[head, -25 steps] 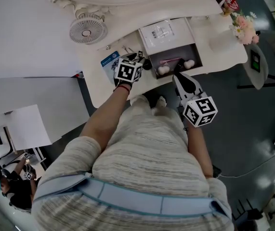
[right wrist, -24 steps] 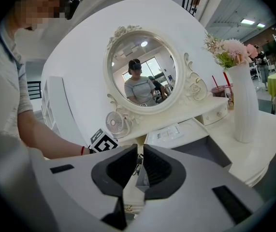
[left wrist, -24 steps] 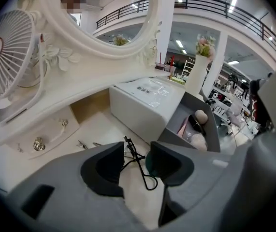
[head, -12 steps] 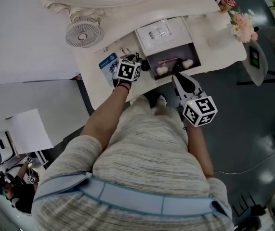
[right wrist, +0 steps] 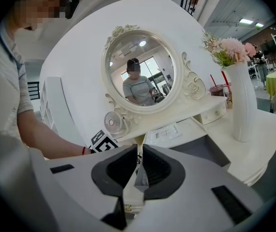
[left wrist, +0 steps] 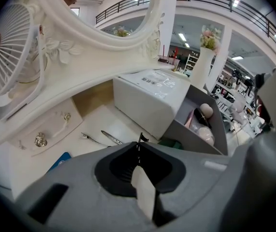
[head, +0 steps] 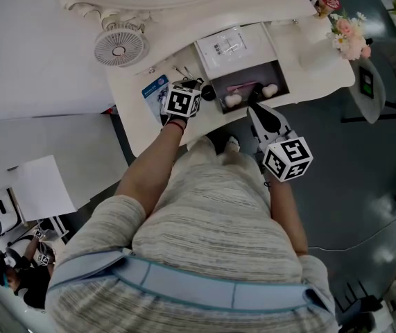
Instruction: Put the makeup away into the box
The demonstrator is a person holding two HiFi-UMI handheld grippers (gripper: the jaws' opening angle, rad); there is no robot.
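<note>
Print on the white box lid is too small to read. The left gripper has just closed its jaws on a small black item, too tiny to identify, above the white dressing table left of the open grey box. The right gripper, jaws together and empty, hangs at the table's near edge.

The table is coated in smooth, glossy white paint, as is the carved mirror frame. The fan is moulded in white plastic. The box is made of matt grey card, its white lid wrapped in shiny clear film. Thin hair clips are seen in bright metal. The shirt is knitted in rough striped cloth.
</note>
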